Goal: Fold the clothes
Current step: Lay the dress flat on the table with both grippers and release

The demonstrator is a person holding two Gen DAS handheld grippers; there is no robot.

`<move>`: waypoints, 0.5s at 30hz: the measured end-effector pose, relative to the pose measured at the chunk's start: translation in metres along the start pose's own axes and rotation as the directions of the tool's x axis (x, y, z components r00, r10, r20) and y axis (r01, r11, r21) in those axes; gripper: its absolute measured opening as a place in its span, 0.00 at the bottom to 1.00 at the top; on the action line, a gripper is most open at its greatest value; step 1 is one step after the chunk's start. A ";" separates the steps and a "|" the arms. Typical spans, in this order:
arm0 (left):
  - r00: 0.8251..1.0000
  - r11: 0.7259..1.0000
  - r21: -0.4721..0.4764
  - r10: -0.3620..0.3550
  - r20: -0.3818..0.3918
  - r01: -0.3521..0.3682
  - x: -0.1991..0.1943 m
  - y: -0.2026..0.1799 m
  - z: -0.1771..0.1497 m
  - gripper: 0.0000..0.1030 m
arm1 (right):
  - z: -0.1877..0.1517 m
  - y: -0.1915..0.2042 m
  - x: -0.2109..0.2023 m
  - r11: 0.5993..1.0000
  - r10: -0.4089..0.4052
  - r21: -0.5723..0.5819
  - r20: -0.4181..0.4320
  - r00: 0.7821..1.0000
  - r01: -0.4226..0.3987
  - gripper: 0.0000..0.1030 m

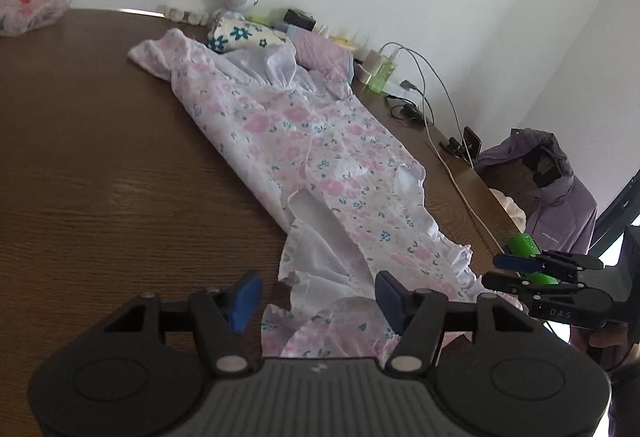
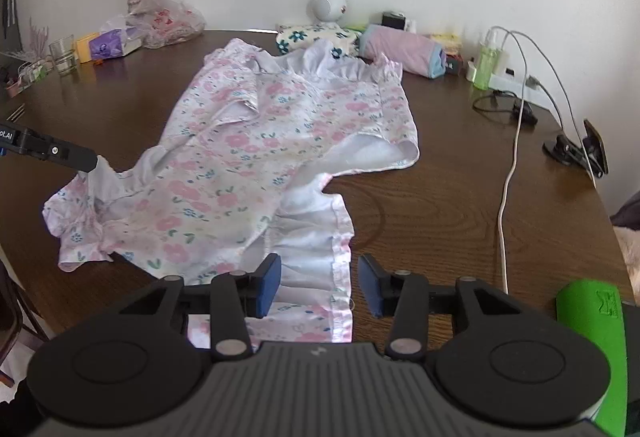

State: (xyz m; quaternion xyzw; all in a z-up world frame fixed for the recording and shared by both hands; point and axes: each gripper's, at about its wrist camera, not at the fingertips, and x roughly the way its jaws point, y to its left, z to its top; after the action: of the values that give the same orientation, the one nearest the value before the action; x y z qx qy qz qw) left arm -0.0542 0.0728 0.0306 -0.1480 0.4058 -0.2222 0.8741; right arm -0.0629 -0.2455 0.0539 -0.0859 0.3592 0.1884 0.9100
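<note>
A white garment with pink flowers (image 1: 304, 157) lies spread on the brown wooden table (image 1: 100, 165); it also shows in the right wrist view (image 2: 240, 165). My left gripper (image 1: 316, 293) is open, its blue pads on either side of the garment's near hem. My right gripper (image 2: 318, 283) is open over the white ruffled hem at the table's front. The right gripper shows at the right of the left wrist view (image 1: 520, 273). The left gripper's tip (image 2: 80, 157) touches the garment's left ruffle in the right wrist view.
Folded clothes (image 2: 400, 49) and a floral bundle (image 2: 312, 35) lie at the back by a white speaker (image 2: 326, 7). A green bottle (image 2: 484, 61), power strip and cables (image 2: 508, 173) sit at right. A glass (image 2: 64, 55), tissue pack and vase stand at back left. A purple jacket (image 1: 548, 189) hangs beyond the table.
</note>
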 end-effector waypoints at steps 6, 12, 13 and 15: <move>0.997 0.998 -0.010 0.063 -0.036 -0.064 0.008 0.006 -0.009 0.02 | -0.020 -0.001 0.002 0.999 0.004 0.047 -0.038 0.999 -0.002 0.19; 0.990 0.991 -0.018 0.132 -0.056 -0.133 -0.019 0.005 -0.030 0.02 | -0.032 0.030 -0.016 1.000 0.001 -0.019 -0.090 0.996 -0.002 0.13; 0.992 0.993 -0.034 0.111 -0.060 -0.114 -0.026 0.008 -0.029 0.06 | -0.034 0.033 -0.020 0.999 0.012 -0.029 -0.103 0.995 -0.015 0.13; 0.996 0.996 -0.054 0.064 -0.055 -0.067 -0.039 0.016 -0.024 0.18 | -0.028 0.027 -0.030 0.998 0.057 -0.011 -0.090 0.994 -0.058 0.15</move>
State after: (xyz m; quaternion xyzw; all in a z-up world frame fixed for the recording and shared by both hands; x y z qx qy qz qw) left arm -0.0904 0.1042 0.0338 -0.1531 0.4395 -0.1859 0.8653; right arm -0.1116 -0.2373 0.0537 -0.0901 0.4006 0.2130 0.8866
